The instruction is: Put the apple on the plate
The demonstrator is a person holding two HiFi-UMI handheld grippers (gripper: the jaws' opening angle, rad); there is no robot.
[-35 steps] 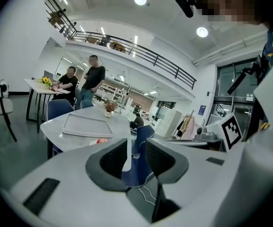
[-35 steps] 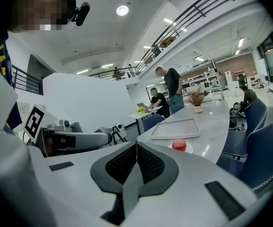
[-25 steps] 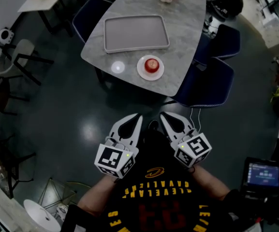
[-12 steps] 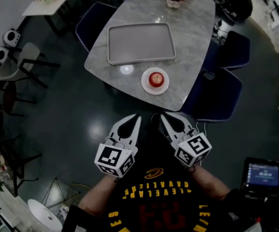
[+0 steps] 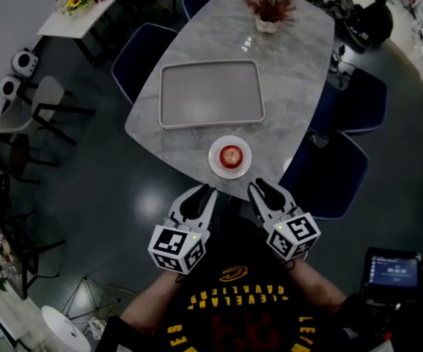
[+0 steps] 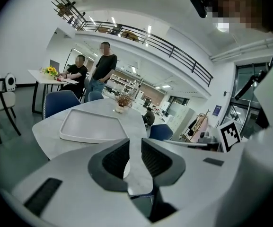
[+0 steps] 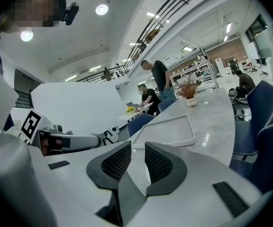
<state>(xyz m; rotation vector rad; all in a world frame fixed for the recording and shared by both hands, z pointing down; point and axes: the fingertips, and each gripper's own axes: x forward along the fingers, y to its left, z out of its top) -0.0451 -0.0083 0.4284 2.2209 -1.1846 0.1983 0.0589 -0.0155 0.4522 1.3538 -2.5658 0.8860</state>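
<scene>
A grey marble table (image 5: 299, 57) fills the upper middle of the frame, and a rectangular grey tray (image 5: 211, 94) is laid at its centre. Below its near edge, the left gripper (image 5: 200, 193) is being opened on nothing, and the right gripper (image 5: 264, 188) is held slightly parted, empty. On the round white plate (image 5: 214, 158) just below the tray, the red apple (image 5: 231, 155) is set.

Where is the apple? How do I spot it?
Find the big grey marble table. At its near edge, beside the flat grey tray, sits a round white plate. The apple is the small red ball on it, unlike the pale tray and plate.
</scene>
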